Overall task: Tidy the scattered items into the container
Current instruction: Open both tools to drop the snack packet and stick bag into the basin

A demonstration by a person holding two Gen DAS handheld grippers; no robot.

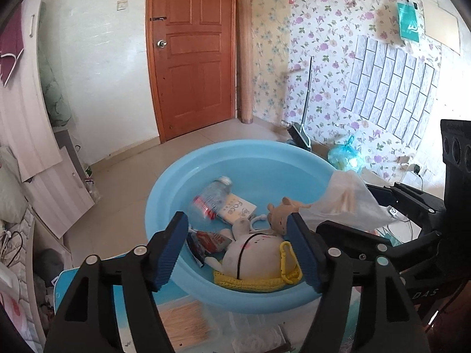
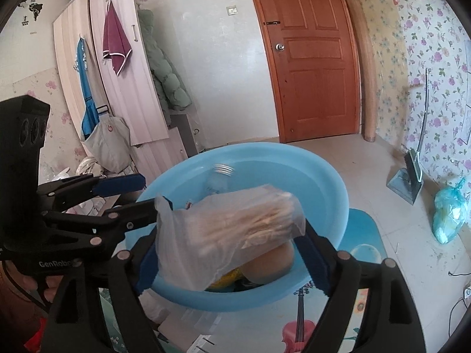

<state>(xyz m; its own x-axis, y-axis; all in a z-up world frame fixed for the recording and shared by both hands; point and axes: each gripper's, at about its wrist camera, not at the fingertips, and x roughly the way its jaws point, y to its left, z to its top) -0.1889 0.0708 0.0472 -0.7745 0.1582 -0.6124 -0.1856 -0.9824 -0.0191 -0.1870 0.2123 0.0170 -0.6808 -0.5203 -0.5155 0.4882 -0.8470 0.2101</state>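
Left wrist view
- Blue basin (image 1: 176, 182): round, on a patterned mat on the tiled floor.
- Contents: clear plastic bottle (image 1: 212, 197) lying on its side; white card box (image 1: 237, 210) beside it; red snack packet (image 1: 206, 242); white plush toy (image 1: 256, 253) on a yellow knitted piece (image 1: 250, 281) with a yellow clip; small brown plush (image 1: 281, 214).
- Left gripper (image 1: 241, 250): jaws apart above the near rim, pads touching nothing, released.
- Bag of wooden sticks (image 1: 347, 200): clear plastic, at the basin's right edge, at the tips of the right gripper (image 1: 379, 203) reaching in from the right.
- Bundle of thin sticks (image 1: 185, 320) on the mat, outside the basin.

Right wrist view
- Bag of wooden sticks (image 2: 229, 229): between the fingers of the right gripper (image 2: 232, 253), over the basin (image 2: 323, 182); jaws stand wide, no firm pinch visible.
- The bag hides most contents; bottle cap (image 2: 224, 170) and a plush edge show.
- Left gripper (image 2: 138, 194), seen side-on, spread.
- Only here: a hand (image 2: 38, 286) on the left handle, a wardrobe (image 2: 123, 67) with a maroon towel.
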